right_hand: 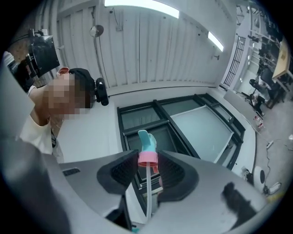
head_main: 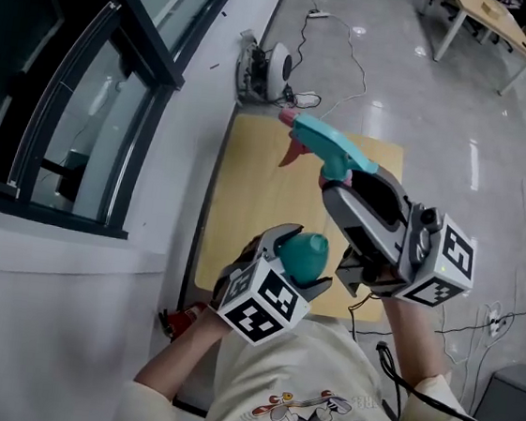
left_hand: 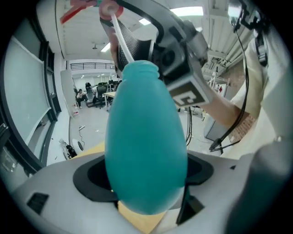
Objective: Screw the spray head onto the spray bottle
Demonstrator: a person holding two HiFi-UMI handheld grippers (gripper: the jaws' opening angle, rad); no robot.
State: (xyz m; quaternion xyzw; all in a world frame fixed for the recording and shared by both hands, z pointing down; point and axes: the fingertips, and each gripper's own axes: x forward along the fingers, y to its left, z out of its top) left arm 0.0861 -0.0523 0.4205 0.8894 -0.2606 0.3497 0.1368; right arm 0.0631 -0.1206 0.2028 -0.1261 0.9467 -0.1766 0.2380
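The left gripper point(head_main: 297, 258) has its fingers clamped on the spray bottle point(head_main: 310, 248). The right gripper point(head_main: 339, 189) has its fingers part-closed, gripping the spray head point(head_main: 322, 144) just beyond the bottle's neck, above the surface point(head_main: 244, 212).

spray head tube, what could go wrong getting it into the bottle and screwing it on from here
1. The thin tube sticks out bare below the spray head; it may miss the bottle's narrow mouth and bend.
2. The bottle is round and smooth in the left gripper, so twisting could make it spin or slip.

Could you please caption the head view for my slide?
Left gripper holds the teal bottle, right gripper the spray head, not yet joined.
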